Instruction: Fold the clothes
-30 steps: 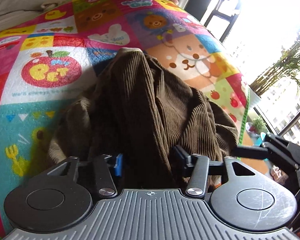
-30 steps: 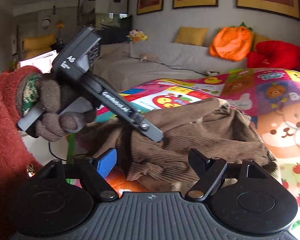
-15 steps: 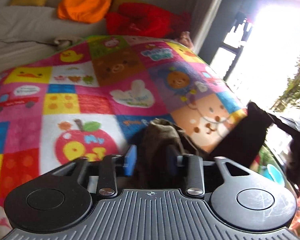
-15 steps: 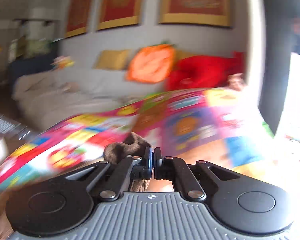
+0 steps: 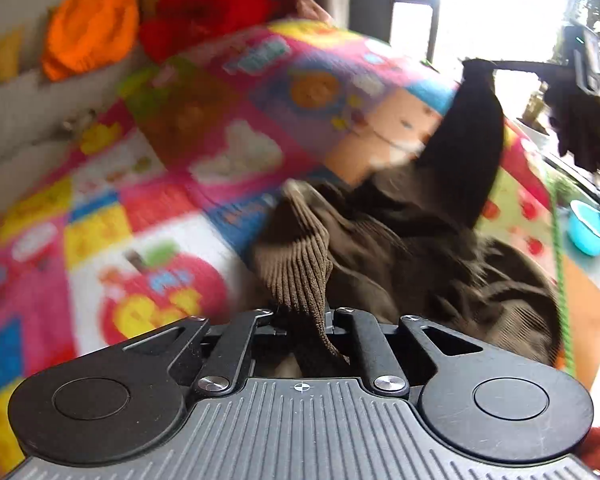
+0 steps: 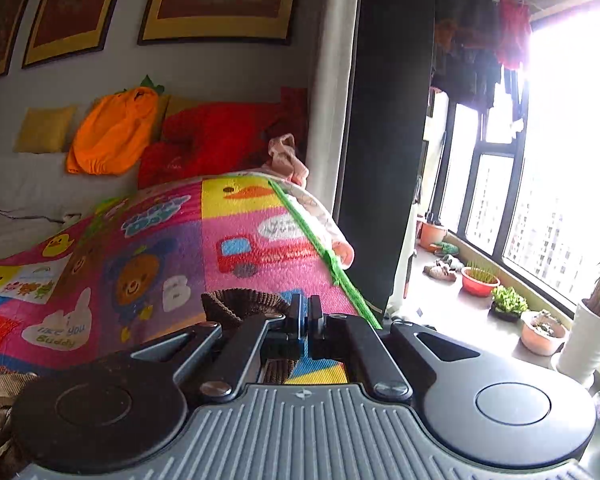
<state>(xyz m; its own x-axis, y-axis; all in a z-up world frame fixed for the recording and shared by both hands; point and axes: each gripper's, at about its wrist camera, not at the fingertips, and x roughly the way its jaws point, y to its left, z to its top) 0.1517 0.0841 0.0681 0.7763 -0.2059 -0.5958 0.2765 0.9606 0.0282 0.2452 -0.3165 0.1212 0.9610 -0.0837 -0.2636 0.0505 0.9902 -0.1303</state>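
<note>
Corduroy of the brown garment [image 5: 300, 252] is pinched at separate edges by the left gripper [image 5: 304, 320] and right gripper [image 6: 305, 316], both clamped on cloth, apparently to lift it off the patterned play mat [image 5: 112, 216] and spread it for folding.

Garment [image 5: 380, 248] on play mat [image 5: 148, 184], cushions [image 6: 112, 136] behind, potted plants [image 6: 540, 328] right

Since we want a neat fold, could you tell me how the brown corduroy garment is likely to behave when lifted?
Probably floppy: the brown corduroy garment sags in loose folds between the left tool and the right tool. Likely fairly heavy; the cloth looks thick and ribbed. That ribbing should resist slipping.
</note>
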